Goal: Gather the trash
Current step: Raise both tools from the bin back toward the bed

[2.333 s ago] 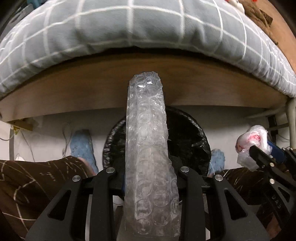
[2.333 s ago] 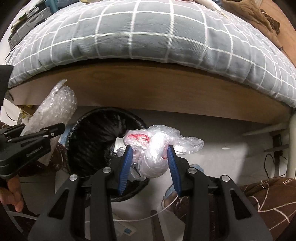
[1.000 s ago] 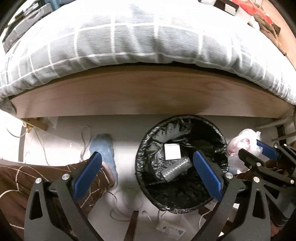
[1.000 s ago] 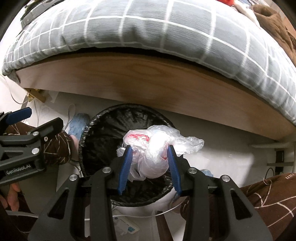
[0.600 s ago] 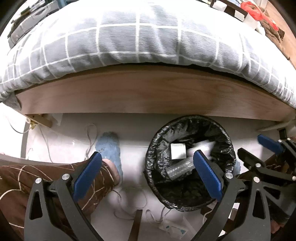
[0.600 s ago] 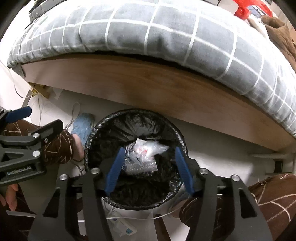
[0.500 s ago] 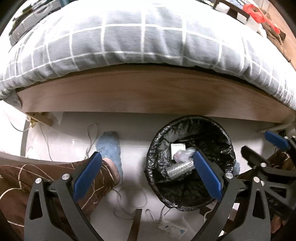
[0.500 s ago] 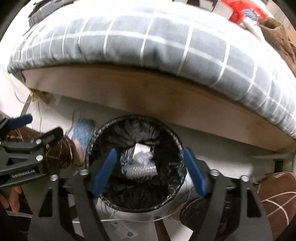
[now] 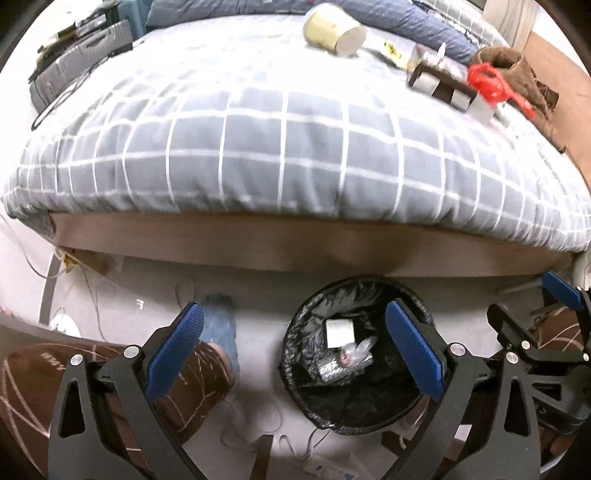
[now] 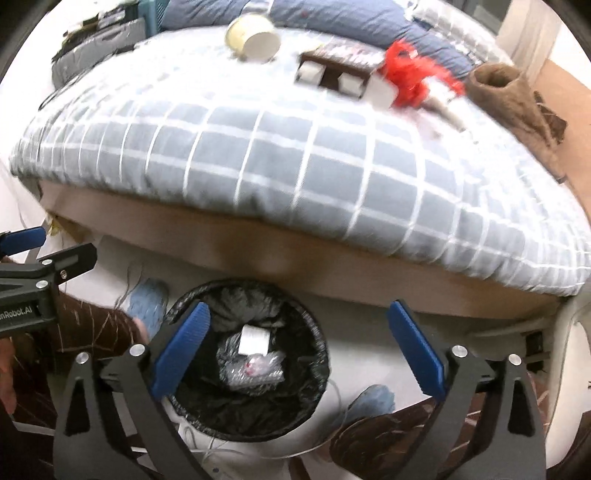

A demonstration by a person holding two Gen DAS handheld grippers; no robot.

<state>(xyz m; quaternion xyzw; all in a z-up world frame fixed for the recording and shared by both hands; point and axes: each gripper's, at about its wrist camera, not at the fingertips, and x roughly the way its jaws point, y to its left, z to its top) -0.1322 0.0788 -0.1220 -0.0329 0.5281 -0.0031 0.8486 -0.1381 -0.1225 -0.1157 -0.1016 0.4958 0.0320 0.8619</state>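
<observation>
A black-lined trash bin (image 9: 295,343) (image 10: 317,350) stands on the floor by the bed. Inside lie a bubble wrap roll (image 9: 328,369) (image 10: 243,380), a clear plastic bag with red (image 9: 354,354) (image 10: 258,365) and a white piece (image 9: 339,332) (image 10: 254,339). My left gripper (image 9: 295,350) is open and empty above the floor and bin. My right gripper (image 10: 297,345) is open and empty above the bin. On the bed lie a cream paper cup (image 9: 332,27) (image 10: 253,37), a dark box (image 9: 441,86) (image 10: 338,68) and a red bag (image 9: 491,83) (image 10: 410,77).
A grey checked duvet (image 9: 277,147) (image 10: 295,158) covers the bed over a wooden frame (image 9: 295,243). A brown cloth (image 10: 517,96) lies at the bed's right. The person's legs and blue slippers (image 9: 219,325) (image 10: 147,299) and cables are on the floor beside the bin.
Both grippers opened and dropped the bubble wrap and the plastic bag into the bin, then lifted back. The bed top with cup, box and red bag has come into view.
</observation>
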